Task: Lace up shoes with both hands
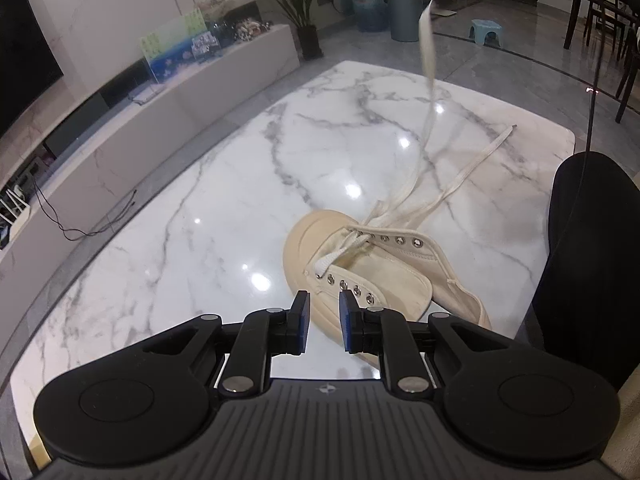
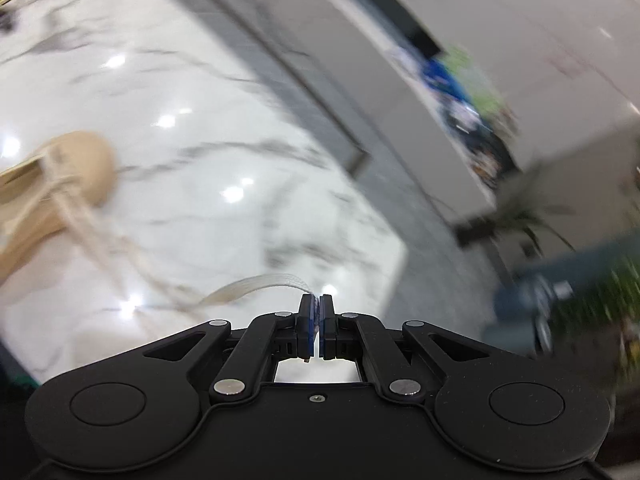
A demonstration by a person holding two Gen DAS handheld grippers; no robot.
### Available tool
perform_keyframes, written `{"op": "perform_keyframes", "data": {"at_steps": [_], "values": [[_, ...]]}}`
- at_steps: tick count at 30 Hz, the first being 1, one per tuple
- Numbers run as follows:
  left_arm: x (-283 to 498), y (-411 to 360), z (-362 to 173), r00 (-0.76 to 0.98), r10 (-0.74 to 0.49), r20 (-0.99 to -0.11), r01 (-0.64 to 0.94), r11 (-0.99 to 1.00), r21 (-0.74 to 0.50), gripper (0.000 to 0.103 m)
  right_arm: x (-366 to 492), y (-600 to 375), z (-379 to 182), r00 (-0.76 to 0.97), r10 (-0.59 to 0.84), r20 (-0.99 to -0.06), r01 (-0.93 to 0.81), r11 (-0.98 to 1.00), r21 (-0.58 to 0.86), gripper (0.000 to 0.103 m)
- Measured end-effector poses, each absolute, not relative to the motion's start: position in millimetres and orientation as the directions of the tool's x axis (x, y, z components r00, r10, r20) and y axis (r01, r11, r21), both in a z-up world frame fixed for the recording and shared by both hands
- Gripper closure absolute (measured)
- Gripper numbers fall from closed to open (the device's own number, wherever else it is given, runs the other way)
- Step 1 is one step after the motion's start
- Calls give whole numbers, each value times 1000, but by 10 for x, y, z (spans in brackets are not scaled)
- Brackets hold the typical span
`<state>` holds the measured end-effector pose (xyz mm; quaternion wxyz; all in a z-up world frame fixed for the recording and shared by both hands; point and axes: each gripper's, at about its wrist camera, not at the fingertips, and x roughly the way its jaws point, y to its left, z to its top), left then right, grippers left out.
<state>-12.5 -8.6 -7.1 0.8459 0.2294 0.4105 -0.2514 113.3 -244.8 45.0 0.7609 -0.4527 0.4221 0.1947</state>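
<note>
A cream canvas shoe (image 1: 352, 264) lies on the white marble table (image 1: 200, 208), toe pointing away, laced only through its lowest eyelets. My left gripper (image 1: 324, 308) hovers open just before the shoe's near eyelet row, nothing between its blue pads. One lace end (image 1: 476, 164) lies slack on the table. The other lace end (image 1: 427, 52) is pulled up high to the upper right. In the blurred right wrist view, my right gripper (image 2: 317, 300) is shut on that lace (image 2: 256, 286), which runs back to the shoe (image 2: 72, 172) at the left.
A dark-clothed knee (image 1: 592, 264) of the person sits at the table's right edge. A thin black cable (image 1: 592, 92) hangs beside it. Beyond the table are a long TV cabinet (image 1: 160, 92), a potted plant (image 1: 308, 12), bins and dining chairs (image 1: 600, 12).
</note>
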Motion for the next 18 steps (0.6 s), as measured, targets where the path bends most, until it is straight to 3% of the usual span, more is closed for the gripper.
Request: {"op": "perform_keyframes", "data": {"at_steps": [10, 18], "values": [[0, 41, -212, 503, -236, -831, 611, 778, 149, 88, 779, -1563, -130, 369, 114, -922, -916, 210, -340, 103], [71, 122, -292, 488, -244, -838, 605, 786, 124, 88, 628, -1130, -400, 272, 149, -951, -962, 22, -272, 103]]}}
